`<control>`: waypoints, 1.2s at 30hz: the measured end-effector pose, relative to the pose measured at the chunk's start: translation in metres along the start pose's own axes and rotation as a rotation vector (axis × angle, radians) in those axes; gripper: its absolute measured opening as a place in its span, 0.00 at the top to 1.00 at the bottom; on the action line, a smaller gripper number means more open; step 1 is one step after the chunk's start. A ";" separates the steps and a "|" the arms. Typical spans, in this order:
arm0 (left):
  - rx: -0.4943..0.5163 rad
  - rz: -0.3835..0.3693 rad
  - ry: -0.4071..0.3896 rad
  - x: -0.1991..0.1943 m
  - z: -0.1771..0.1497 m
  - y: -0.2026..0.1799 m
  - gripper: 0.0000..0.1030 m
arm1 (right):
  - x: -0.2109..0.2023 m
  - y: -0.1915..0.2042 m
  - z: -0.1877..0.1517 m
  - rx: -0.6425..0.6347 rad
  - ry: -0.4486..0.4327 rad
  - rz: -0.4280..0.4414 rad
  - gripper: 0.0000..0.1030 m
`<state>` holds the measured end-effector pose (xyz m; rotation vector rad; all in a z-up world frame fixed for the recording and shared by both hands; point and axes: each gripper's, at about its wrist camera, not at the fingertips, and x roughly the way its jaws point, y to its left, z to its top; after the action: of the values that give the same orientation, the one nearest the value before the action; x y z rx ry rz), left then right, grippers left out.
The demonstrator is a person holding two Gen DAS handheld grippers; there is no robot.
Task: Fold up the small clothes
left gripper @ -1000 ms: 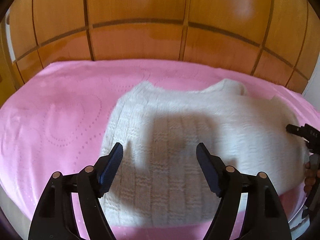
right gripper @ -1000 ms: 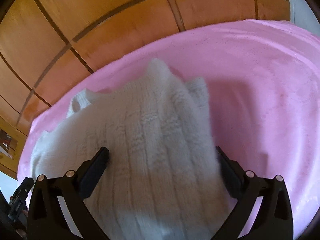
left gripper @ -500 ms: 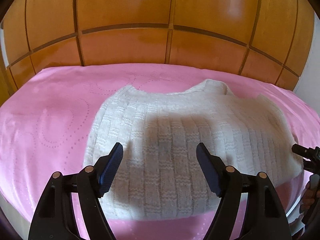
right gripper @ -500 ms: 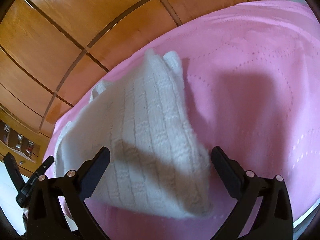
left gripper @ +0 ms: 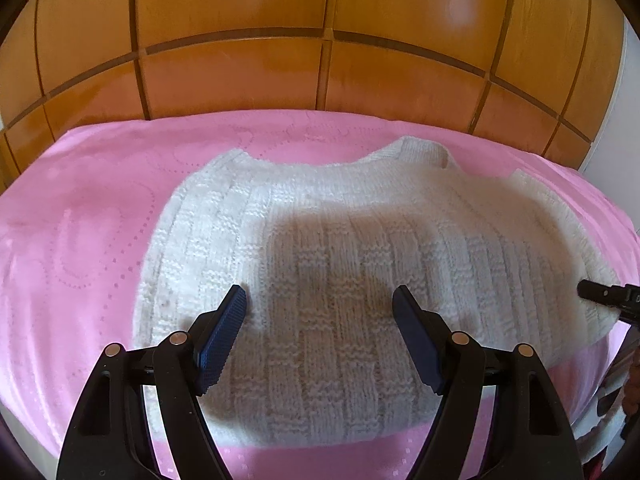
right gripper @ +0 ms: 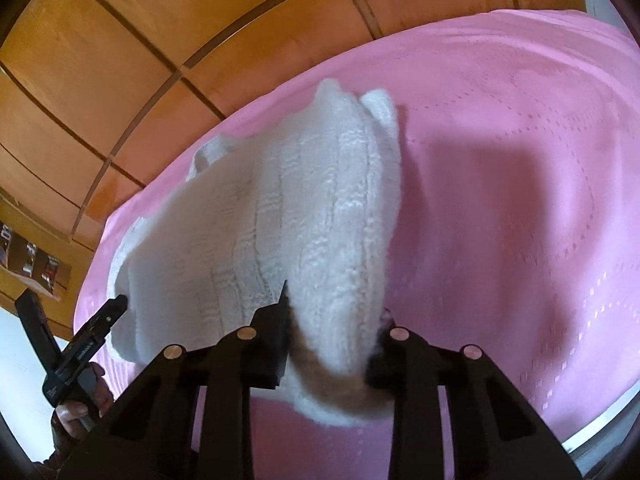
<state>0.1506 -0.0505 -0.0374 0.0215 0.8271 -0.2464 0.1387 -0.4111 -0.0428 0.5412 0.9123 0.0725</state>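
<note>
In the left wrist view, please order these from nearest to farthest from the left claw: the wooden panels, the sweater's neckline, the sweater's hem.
From the left claw:
1. Hem of the sweater, under the claw at the near edge.
2. Neckline, at the far side, right of centre.
3. Wooden panels, behind the pink sheet.

White basket-knit sweater (left gripper: 340, 264); pink dot-embossed sheet (left gripper: 88, 220); orange wood panels (left gripper: 240, 40).

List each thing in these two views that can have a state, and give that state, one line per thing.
White knitted sweater: lying spread on the pink bedcover, one edge bunched and pinched.
Left gripper: open, above the sweater, holding nothing.
Right gripper: shut on the sweater's edge.
</note>
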 end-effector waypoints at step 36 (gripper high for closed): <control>-0.561 -0.650 -0.002 -0.022 0.004 0.150 0.33 | 0.072 0.268 -0.038 -0.520 0.145 0.298 0.84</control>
<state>0.1728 0.0993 -0.0297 -0.7826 0.8595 -0.6147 0.1985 -0.1427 0.0131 0.1822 0.9037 0.6087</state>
